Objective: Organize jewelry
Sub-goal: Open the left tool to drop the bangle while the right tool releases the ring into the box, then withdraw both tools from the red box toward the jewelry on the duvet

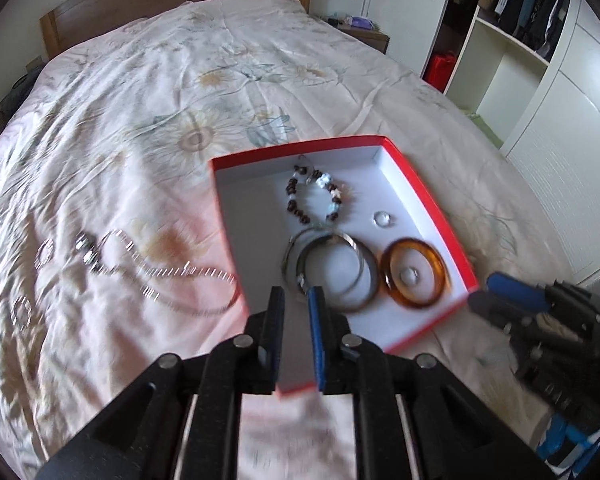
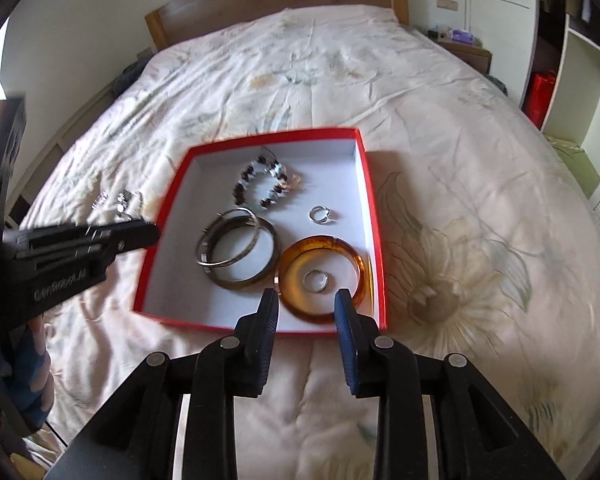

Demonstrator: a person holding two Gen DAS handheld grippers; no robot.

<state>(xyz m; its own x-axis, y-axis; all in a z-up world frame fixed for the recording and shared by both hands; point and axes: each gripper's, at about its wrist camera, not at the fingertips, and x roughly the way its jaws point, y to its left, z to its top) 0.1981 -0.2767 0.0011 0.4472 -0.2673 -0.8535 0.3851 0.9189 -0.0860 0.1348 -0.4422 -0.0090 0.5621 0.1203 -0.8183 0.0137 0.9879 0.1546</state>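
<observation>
At six o'clock in each wrist view my own fingers stand apart and hold nothing: my left gripper [image 1: 296, 300] hovers over the near left edge of the red box [image 2: 370, 216], my right gripper [image 2: 306, 304] over its near right edge. Just beyond, inside the box, lie the amber bangle [image 2: 324, 276] circling a small ring [image 2: 315, 281], the metal bangles [image 2: 236, 248] at its nine o'clock, a second ring [image 2: 320, 214], and the beaded bracelet [image 2: 266, 184] farthest back. Still out on the bedspread [image 1: 140, 100], at the box's nine o'clock, lie a silver chain [image 1: 188, 276] and small silver pieces [image 1: 84, 252]. I judge most is done; those remain.
</observation>
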